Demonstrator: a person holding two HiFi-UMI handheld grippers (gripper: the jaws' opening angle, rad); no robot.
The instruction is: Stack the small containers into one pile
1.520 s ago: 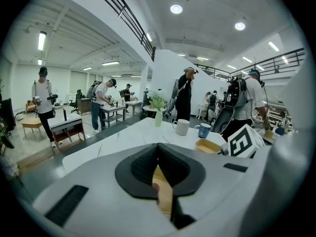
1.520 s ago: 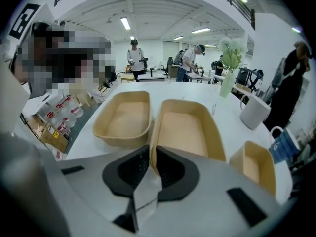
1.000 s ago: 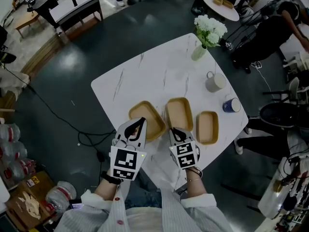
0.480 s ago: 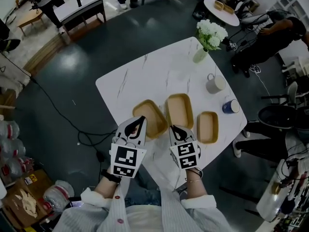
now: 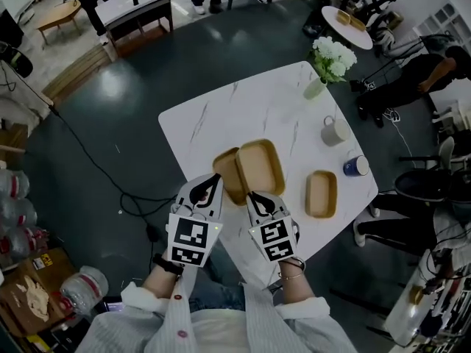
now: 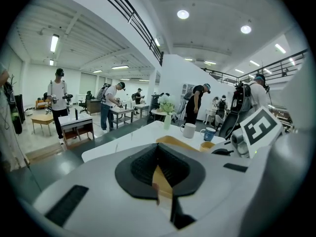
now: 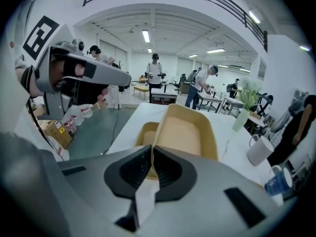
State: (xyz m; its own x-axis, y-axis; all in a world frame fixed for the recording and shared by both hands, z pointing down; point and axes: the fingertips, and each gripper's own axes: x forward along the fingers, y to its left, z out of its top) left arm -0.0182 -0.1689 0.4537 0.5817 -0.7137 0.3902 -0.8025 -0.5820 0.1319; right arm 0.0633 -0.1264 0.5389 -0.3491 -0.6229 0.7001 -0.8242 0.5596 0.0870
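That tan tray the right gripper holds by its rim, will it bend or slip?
Probably stiff: the tray shows no sag held by one rim in the right gripper. Likely light, being thin-walled and empty. Its smooth rim could pivot.

No words or numbers can be read; the left gripper [image 5: 212, 179] and right gripper [image 5: 255, 195] carry only square code markers.

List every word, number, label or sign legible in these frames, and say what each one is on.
No text reads legibly.
Left gripper and right gripper: square black-and-white markers on their cubes, patterns only, no letters.
Tan containers: plain, no print.
Cardboard box on the floor: sticker and print, too small to read.
Blue cup: too small to tell.
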